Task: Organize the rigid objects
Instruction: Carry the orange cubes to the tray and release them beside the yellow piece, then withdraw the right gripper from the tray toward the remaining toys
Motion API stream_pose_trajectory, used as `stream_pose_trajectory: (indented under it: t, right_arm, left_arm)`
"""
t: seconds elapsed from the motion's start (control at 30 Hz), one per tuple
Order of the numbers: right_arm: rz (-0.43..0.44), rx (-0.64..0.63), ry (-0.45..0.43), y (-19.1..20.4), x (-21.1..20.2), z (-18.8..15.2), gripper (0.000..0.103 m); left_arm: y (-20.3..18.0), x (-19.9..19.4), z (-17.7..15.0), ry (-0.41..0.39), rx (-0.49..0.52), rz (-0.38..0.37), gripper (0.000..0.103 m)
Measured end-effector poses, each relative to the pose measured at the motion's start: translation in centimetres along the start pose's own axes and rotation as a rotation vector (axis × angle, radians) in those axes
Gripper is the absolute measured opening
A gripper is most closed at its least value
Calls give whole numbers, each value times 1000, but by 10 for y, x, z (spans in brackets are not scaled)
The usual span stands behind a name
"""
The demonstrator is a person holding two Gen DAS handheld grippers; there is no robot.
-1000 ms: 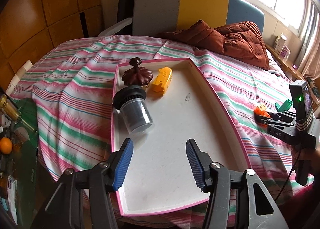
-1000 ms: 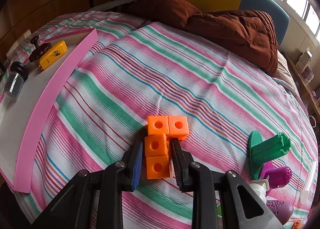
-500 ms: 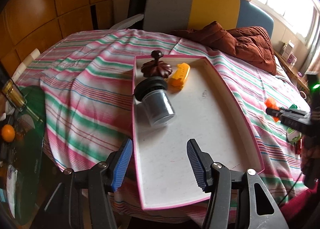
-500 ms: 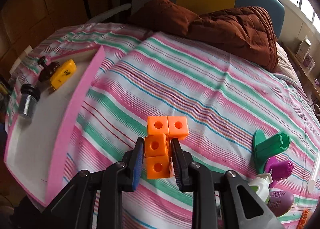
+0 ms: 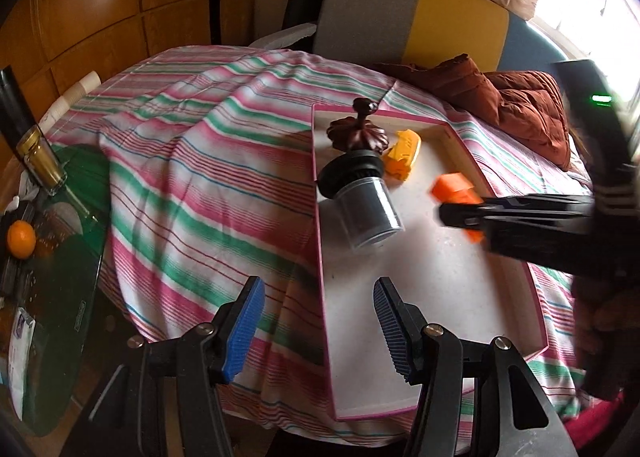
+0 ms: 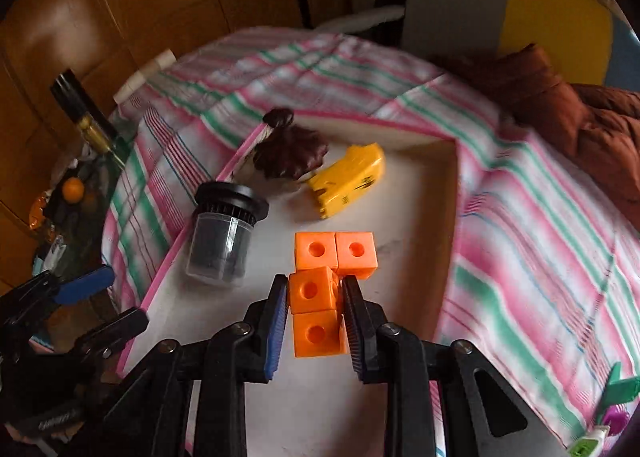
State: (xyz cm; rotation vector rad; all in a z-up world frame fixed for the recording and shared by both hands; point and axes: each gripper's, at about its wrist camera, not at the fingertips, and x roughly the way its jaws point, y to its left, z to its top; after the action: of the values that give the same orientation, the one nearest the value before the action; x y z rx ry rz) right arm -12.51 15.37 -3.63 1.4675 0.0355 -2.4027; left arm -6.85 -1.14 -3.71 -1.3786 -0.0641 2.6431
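Observation:
My right gripper is shut on an orange block piece made of joined cubes and holds it over the white tray with a pink rim. In the left wrist view the right gripper reaches in from the right with the orange block piece above the tray. In the tray lie a clear jar with a black lid, a dark brown knobbed lid and a yellow toy. My left gripper is open and empty at the tray's near left rim.
The tray lies on a striped cloth over a bed. A brown quilt and a chair lie behind. A glass side table on the left holds a bottle and an orange. Green and purple toys lie at the right.
My right gripper has carried the orange block piece left from the striped cloth to above the tray. My left gripper has shifted left to the tray's edge, still open.

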Motion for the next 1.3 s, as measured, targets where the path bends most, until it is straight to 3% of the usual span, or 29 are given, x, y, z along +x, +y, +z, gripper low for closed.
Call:
stream_pose_trajectory:
  t: [0.13, 0.33, 0.4, 0.5, 1.3]
  right_arm:
    - [-11, 23, 37, 6, 32, 14, 26]
    - [-21, 65, 16, 0, 43, 22, 30]
    - [-3, 71, 9, -1, 39, 20, 39]
    - [-2, 63, -17, 0, 30, 16, 44]
    - [-109, 112, -183, -20, -55, -40, 44]
  left_arm:
    - [5, 2, -1, 7, -9, 1, 58]
    - [6, 5, -1, 13, -11, -2, 58]
    - [6, 5, -2, 12, -10, -1, 58]
    - [5, 3, -1, 8, -8, -1, 58]
    - [-18, -12, -2, -23, 66, -1, 58]
